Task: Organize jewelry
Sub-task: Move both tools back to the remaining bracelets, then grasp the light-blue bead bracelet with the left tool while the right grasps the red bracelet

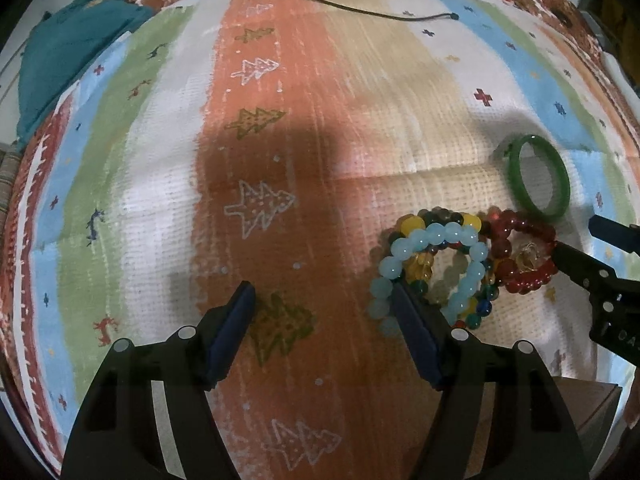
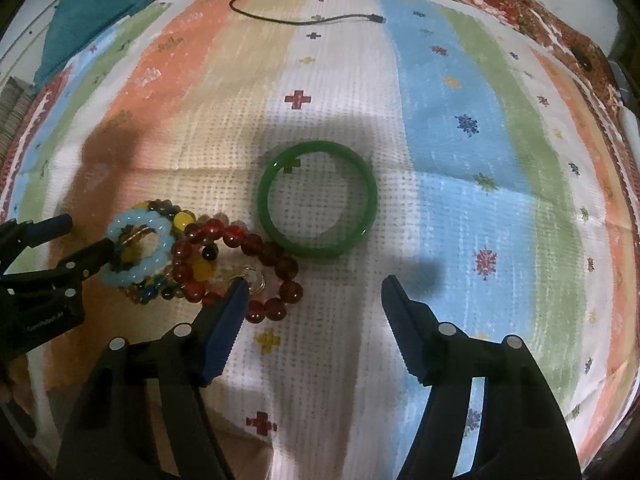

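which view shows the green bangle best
The right wrist view: the green bangle lies whole and near centre, seen from almost straight above. The left wrist view shows it squeezed toward the right edge, foreshortened.

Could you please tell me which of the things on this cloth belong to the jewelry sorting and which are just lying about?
Part of the job:
- green bangle
- red bead bracelet
- light blue bead bracelet
- multicolour bead bracelet beneath it
- left gripper and right gripper, both open

Just lying about:
- black cable
- teal cloth
- striped tablecloth
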